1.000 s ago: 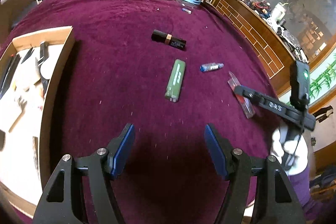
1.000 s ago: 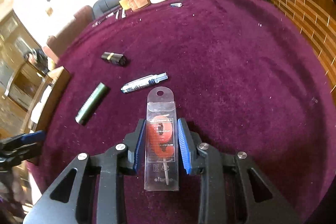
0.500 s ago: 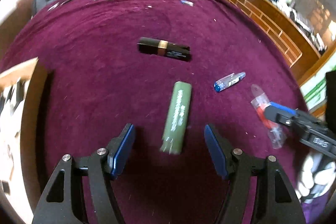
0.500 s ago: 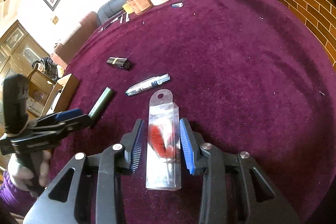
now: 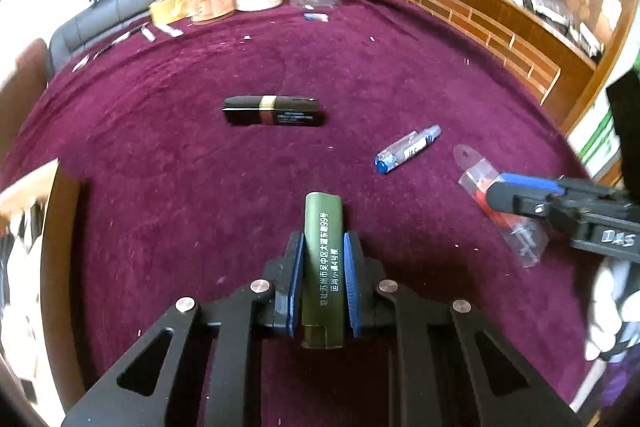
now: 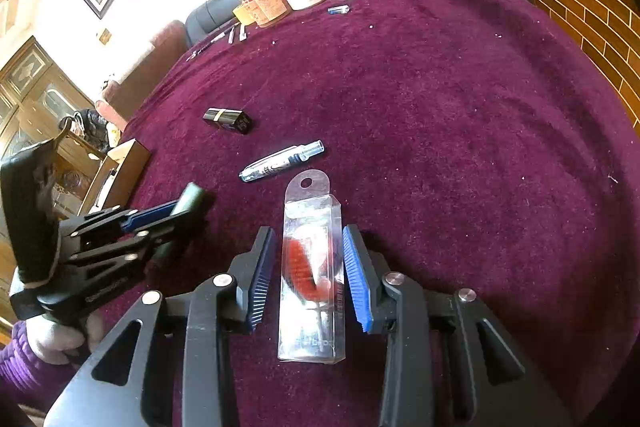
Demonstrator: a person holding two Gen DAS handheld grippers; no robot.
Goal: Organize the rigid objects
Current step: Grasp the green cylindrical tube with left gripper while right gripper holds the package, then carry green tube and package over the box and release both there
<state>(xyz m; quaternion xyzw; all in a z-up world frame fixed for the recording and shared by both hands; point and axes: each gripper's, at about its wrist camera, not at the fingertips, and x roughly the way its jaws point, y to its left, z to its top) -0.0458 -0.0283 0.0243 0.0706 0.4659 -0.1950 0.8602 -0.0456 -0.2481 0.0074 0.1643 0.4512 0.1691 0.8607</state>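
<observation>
Burgundy cloth covers the tabletop [image 5: 160,227]. At lower centre of its own view, the right hand-held gripper [image 6: 308,271] straddles the clear packet [image 6: 312,267], pads apart; nudging could skid it. The left hand-held gripper [image 5: 322,267], just closed, pinches the green lighter [image 5: 323,267], which may slip when lifted.

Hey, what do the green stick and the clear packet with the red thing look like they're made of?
Green stick: probably matte plastic or painted metal; dull olive surface, printed white lettering, no glare.
Clear packet: thin glossy transparent plastic; the red item shows through, and it has folded edges and a punched hang tab.
</observation>
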